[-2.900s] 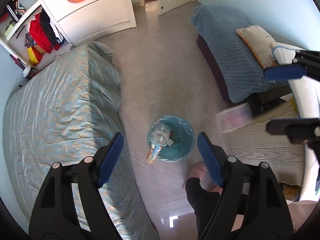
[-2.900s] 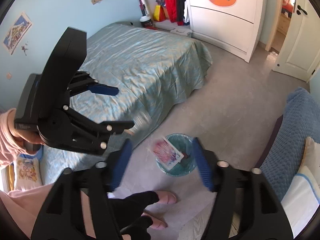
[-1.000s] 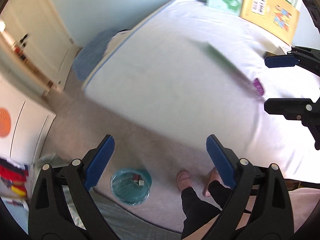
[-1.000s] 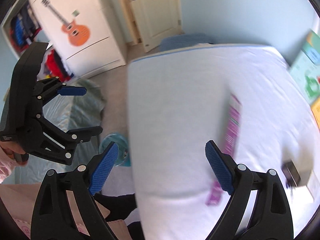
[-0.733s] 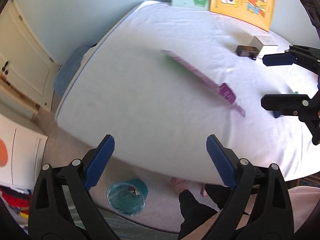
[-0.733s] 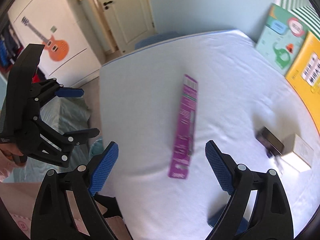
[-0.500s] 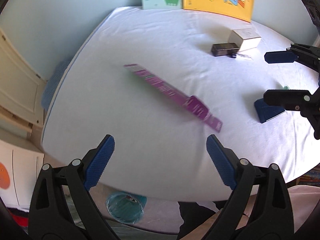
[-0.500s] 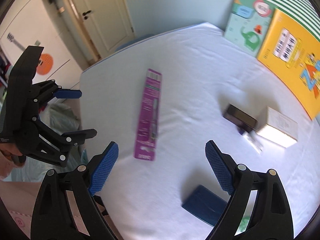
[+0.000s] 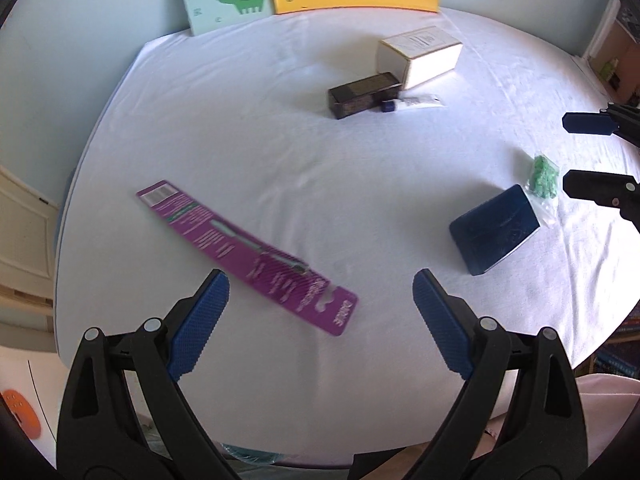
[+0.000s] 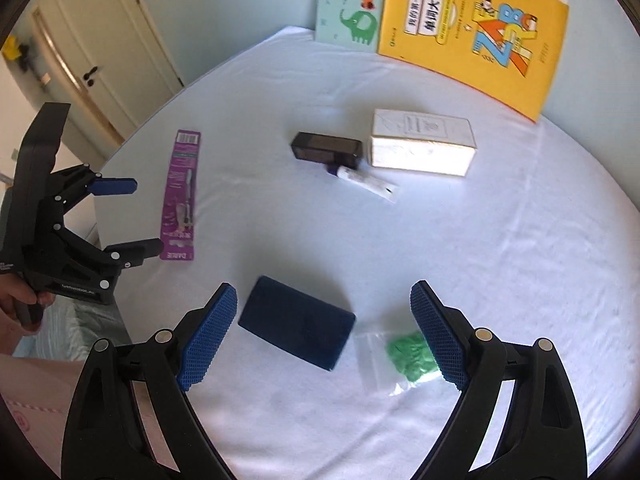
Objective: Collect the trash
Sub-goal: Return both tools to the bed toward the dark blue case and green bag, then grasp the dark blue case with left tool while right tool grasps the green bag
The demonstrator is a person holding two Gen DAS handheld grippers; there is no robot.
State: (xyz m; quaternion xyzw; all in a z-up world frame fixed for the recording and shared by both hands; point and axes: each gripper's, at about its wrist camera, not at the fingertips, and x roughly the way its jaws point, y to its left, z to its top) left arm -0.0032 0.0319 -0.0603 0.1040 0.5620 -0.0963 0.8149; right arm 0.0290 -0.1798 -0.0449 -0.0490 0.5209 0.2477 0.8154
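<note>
Trash lies on a white-sheeted table (image 9: 280,152). A long purple card package (image 9: 244,252) (image 10: 180,196) lies just beyond my left gripper (image 9: 320,292), which hangs open and empty above its near end. My right gripper (image 10: 324,300) is open and empty above a dark blue box (image 10: 296,328) (image 9: 494,234) and a clear bag of green bits (image 10: 408,354) (image 9: 544,172). Farther back lie a dark brown box (image 10: 326,148) (image 9: 364,94), a small white tube (image 10: 366,180) (image 9: 416,102) and a white carton (image 10: 422,144) (image 9: 418,54).
Two children's books, green (image 10: 352,4) and yellow (image 10: 476,36), lean on the wall behind the table. A white door (image 10: 104,60) stands at the left. The teal bin's rim (image 9: 248,454) peeks out under the table's near edge. A hand (image 10: 20,304) holds the left gripper.
Both grippers swung from the floor and bin up over the white table. The purple package, boxes and bag came into view and slid toward the fingers. Both stayed open.
</note>
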